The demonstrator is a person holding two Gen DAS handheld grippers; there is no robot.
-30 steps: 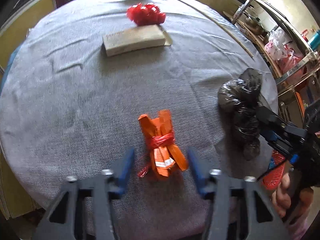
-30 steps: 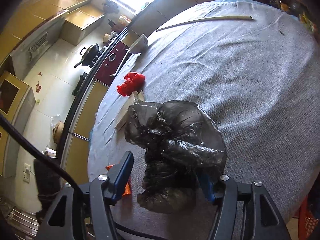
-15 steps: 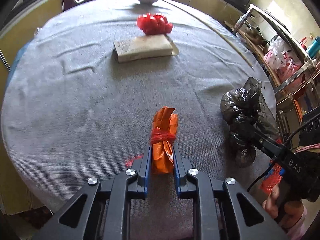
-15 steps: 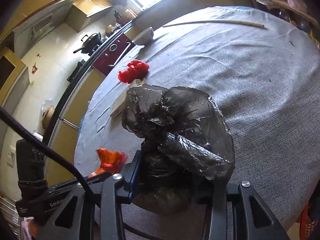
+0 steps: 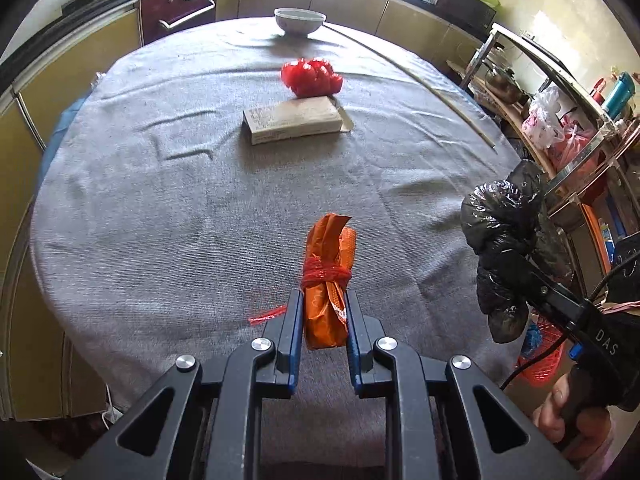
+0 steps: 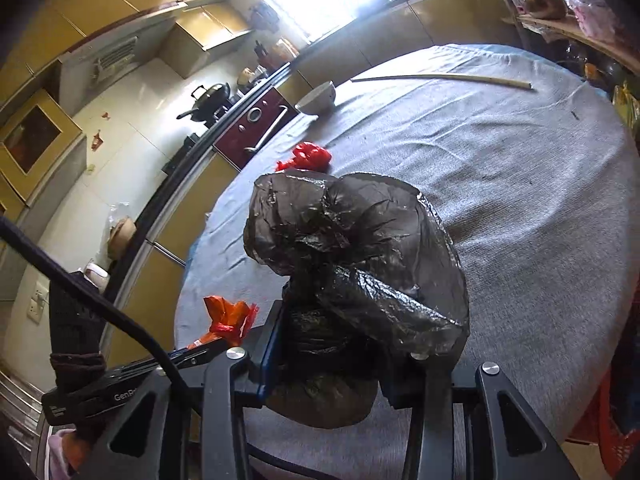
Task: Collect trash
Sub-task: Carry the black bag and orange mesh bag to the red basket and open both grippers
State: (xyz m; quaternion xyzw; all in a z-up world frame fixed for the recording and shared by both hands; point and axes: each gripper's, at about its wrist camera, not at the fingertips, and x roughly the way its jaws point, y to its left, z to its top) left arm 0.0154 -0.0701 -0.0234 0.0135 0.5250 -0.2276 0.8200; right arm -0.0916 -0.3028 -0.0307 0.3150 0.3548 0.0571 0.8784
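Note:
My left gripper [image 5: 322, 305] is shut on an orange wrapper bundle [image 5: 327, 280] tied with red string, lifted just above the grey tablecloth [image 5: 160, 208]. That bundle [image 6: 228, 314] shows at the lower left of the right wrist view. My right gripper [image 6: 340, 332] is shut on a crumpled black plastic bag [image 6: 352, 256], which hides its right finger. The same black bag [image 5: 504, 240] hangs at the right edge of the left wrist view. A red plastic wad [image 5: 311, 76] and a flat cardboard box [image 5: 294, 119] lie farther back on the table.
A white bowl [image 5: 299, 21] stands at the table's far edge, and a long thin stick [image 5: 416, 80] lies along the right side. A red basket [image 5: 540, 356] sits below the table's right edge. Kitchen cabinets and a cluttered metal shelf [image 5: 568, 120] ring the table.
Both grippers went from open around their trash to shut on it. The left then lifted the orange bundle and the right lifted the black bag off the cloth.

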